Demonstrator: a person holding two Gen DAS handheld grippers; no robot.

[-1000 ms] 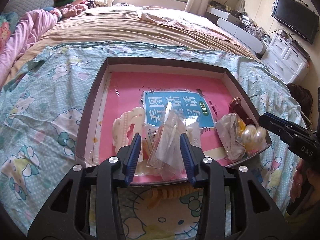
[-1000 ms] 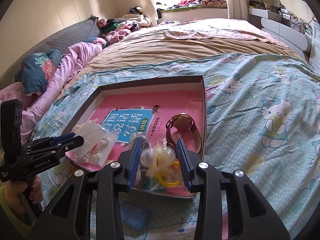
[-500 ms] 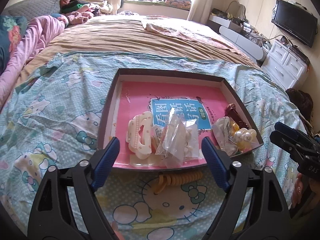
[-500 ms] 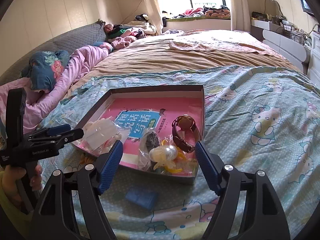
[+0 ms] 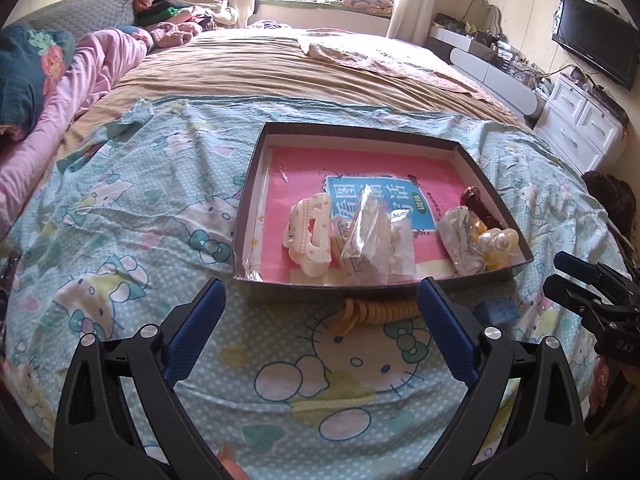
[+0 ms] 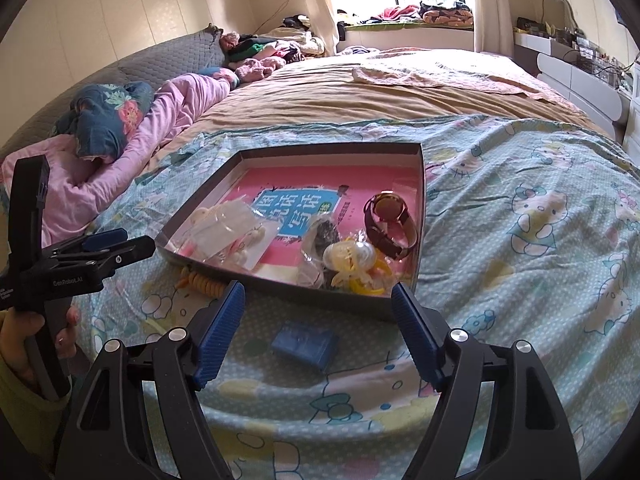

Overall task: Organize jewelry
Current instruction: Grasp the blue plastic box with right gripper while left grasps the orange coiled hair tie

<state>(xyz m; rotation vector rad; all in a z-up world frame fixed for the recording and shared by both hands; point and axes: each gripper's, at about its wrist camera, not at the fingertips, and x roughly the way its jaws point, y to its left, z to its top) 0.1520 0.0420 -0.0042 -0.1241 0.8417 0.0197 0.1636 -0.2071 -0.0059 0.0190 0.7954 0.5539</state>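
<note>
A shallow dark box (image 5: pixel 360 130) lies on the bed with a pink book inside it. On the book rest a cream hair claw (image 5: pixel 308 236), a clear plastic bag (image 5: pixel 372 240), a bagged pearl-and-yellow bundle (image 5: pixel 494 240) and a brown-strapped watch (image 6: pixel 390 220). An orange coil hair tie (image 5: pixel 380 310) lies on the bedspread against the box's near wall. A small blue case (image 6: pixel 306 344) sits just in front of the box. My left gripper (image 5: pixel 320 286) is opening wide with nothing between its jaws. My right gripper (image 6: pixel 319 287) stands open and empty above the blue case.
The Hello Kitty bedspread (image 5: pixel 120 220) covers the near bed. Pink bedding and pillows (image 6: pixel 120 132) are piled at the left. White drawers (image 5: pixel 580 124) and a wall TV (image 5: pixel 592 44) stand at the right. A hand (image 6: pixel 24 344) holds the left gripper's handle.
Both grippers let go of the bags in the box, opened wide and drew back toward me. The bags now lie in the box.
</note>
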